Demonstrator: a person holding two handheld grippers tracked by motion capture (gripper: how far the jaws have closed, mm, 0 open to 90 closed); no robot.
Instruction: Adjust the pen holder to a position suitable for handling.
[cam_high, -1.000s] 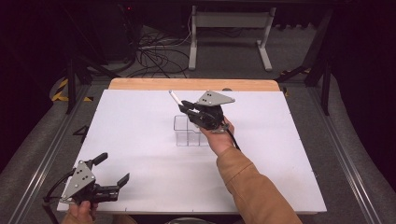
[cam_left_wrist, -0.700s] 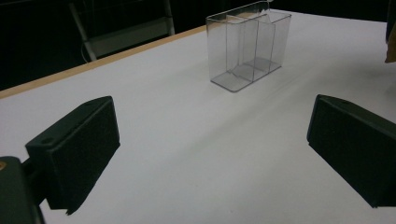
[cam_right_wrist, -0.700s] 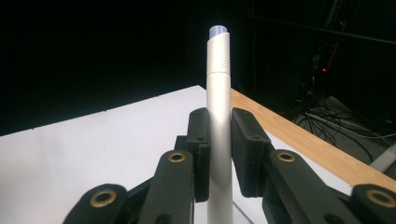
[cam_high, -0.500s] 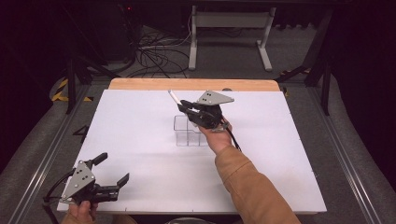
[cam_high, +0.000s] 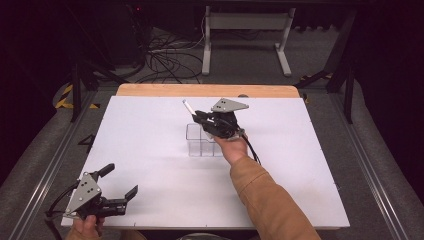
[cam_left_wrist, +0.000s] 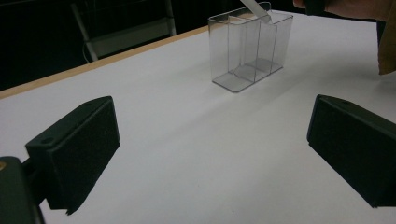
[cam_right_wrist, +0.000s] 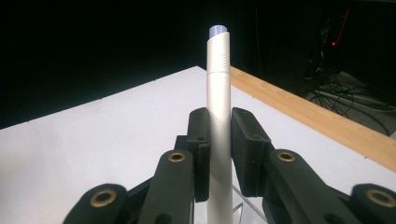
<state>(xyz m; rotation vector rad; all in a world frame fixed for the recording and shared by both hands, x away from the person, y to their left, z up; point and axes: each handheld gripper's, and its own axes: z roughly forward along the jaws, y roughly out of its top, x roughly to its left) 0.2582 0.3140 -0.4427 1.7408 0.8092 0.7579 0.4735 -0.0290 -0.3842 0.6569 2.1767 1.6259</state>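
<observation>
A clear plastic organiser box (cam_high: 201, 141) with upright compartments stands near the middle of the white table (cam_high: 150, 130). My right gripper (cam_high: 200, 117) hovers just above it, shut on a white pen (cam_right_wrist: 218, 116) that sticks out past the jaws toward the far left. In the left gripper view the organiser (cam_left_wrist: 250, 44) stands ahead, and the pen's lower end (cam_left_wrist: 256, 9) hangs over its rim. My left gripper (cam_high: 120, 189) rests at the near left corner, open, with nothing between its jaws.
A wooden strip (cam_high: 205, 90) runs along the table's far edge. Beyond it are a white stand (cam_high: 245, 35) and tangled cables (cam_high: 165, 55) on the floor. Metal rails (cam_high: 45, 170) flank the table's left side.
The right gripper with the pen has shifted very slightly over the organiser. The left gripper has not moved.
</observation>
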